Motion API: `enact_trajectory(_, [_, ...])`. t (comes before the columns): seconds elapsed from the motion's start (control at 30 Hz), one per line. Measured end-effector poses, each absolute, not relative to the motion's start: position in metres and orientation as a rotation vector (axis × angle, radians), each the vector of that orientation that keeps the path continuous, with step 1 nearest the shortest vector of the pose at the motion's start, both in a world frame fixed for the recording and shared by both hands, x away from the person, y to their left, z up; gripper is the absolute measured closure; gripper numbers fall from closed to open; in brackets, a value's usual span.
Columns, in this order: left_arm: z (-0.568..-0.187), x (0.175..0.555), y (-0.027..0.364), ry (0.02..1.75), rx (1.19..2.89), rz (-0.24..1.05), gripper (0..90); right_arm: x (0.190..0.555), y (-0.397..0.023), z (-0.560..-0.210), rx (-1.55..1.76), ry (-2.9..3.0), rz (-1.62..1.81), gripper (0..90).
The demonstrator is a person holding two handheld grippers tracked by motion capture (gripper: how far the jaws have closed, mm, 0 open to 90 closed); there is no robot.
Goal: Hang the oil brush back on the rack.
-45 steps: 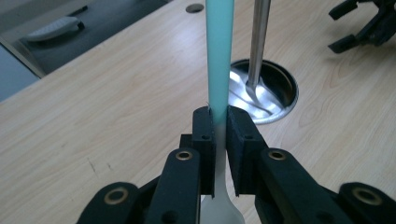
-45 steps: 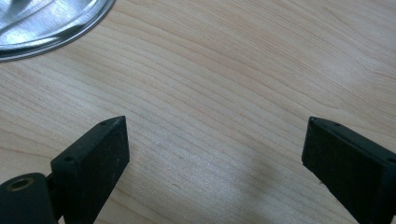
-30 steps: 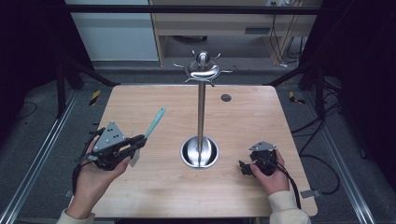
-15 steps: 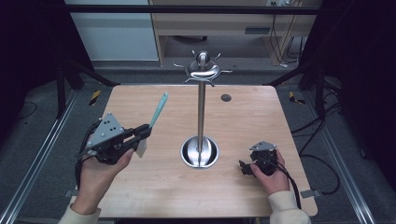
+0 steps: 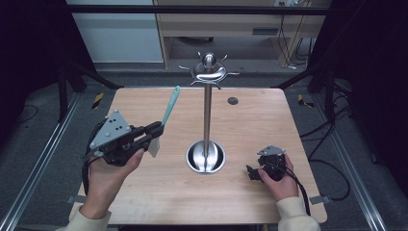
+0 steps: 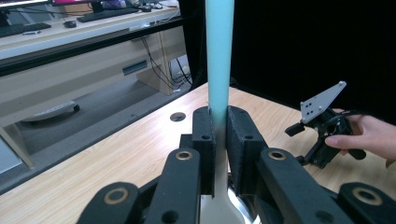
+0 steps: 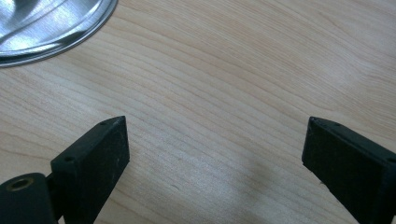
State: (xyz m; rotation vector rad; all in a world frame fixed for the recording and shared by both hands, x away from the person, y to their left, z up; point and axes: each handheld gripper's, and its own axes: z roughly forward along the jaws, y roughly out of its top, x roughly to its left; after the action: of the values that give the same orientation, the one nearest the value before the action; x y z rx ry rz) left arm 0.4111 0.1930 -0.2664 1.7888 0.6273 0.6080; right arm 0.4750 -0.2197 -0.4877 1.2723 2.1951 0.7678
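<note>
A light wooden desk (image 5: 144,202) with rounded corners stands on a grey carpeted floor (image 5: 43,139), which has a small round dark grommet hole (image 5: 233,101) near its far edge. Black curtains (image 5: 29,43) hang dark at both sides. Beyond the desk stands a pale wooden cabinet (image 5: 231,29) with cables (image 5: 288,43) trailing beside it, next to a light grey panel (image 5: 115,29). Metal rails (image 5: 38,163) run along the floor.

Wooden table (image 5: 144,192) — steel stand (image 5: 206,156) on it.

A pale, matt wooden table top (image 5: 144,192) with fine grain is seen. The tall stand (image 5: 207,115) is made of glossy polished metal. The turquoise spatula (image 6: 218,56) is formed of smooth matt plastic.
</note>
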Motion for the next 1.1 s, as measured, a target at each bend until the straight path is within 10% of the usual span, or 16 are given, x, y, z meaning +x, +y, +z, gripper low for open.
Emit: enact_trajectory(1.1, [-0.261, 0.423, 0.170, 0.625, 1.828, 0.590, 81.9, 0.475, -0.220, -0.487, 1.272, 2.191, 0.777, 8.0])
